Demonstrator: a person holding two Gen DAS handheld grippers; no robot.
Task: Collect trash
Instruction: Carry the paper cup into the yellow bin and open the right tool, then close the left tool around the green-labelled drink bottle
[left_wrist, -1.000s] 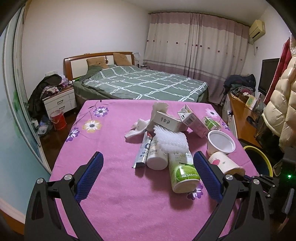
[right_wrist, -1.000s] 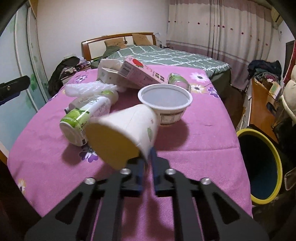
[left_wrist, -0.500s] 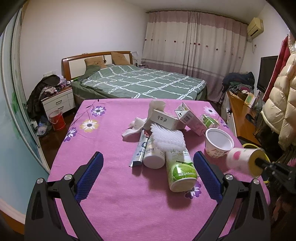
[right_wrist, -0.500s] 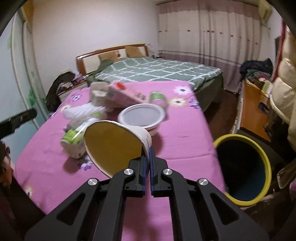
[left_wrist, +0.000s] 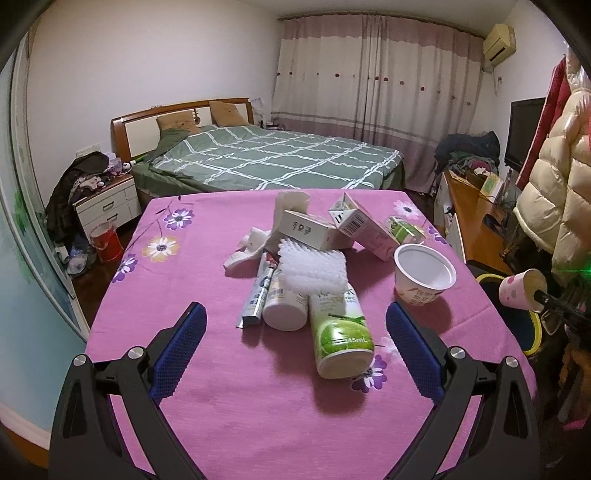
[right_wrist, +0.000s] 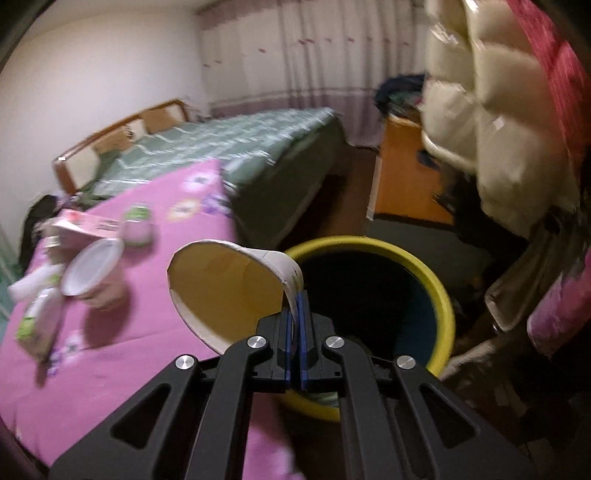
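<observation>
My right gripper (right_wrist: 294, 325) is shut on the rim of a paper cup (right_wrist: 229, 288), holding it tilted beside the yellow-rimmed trash bin (right_wrist: 417, 266) past the table's right edge. The cup also shows in the left wrist view (left_wrist: 522, 290), off the table over the bin (left_wrist: 532, 332). My left gripper (left_wrist: 293, 339) is open and empty above the pink tablecloth (left_wrist: 184, 280), in front of a trash pile: a green bottle (left_wrist: 340, 332), a white bottle (left_wrist: 284, 306), a tube (left_wrist: 258, 291), white foam (left_wrist: 314, 266), a white tub (left_wrist: 424, 275), cartons (left_wrist: 365, 229) and tissue (left_wrist: 251, 247).
A bed (left_wrist: 266, 162) stands behind the table, a nightstand (left_wrist: 107, 203) and red bucket (left_wrist: 107, 242) at left. A wooden desk (left_wrist: 469, 214) and a hanging cream puffer jacket (right_wrist: 491, 110) crowd the right side near the bin.
My right gripper has lifted the paper cup off the table and swung it right to the trash bin. My left gripper has stayed open in place.
</observation>
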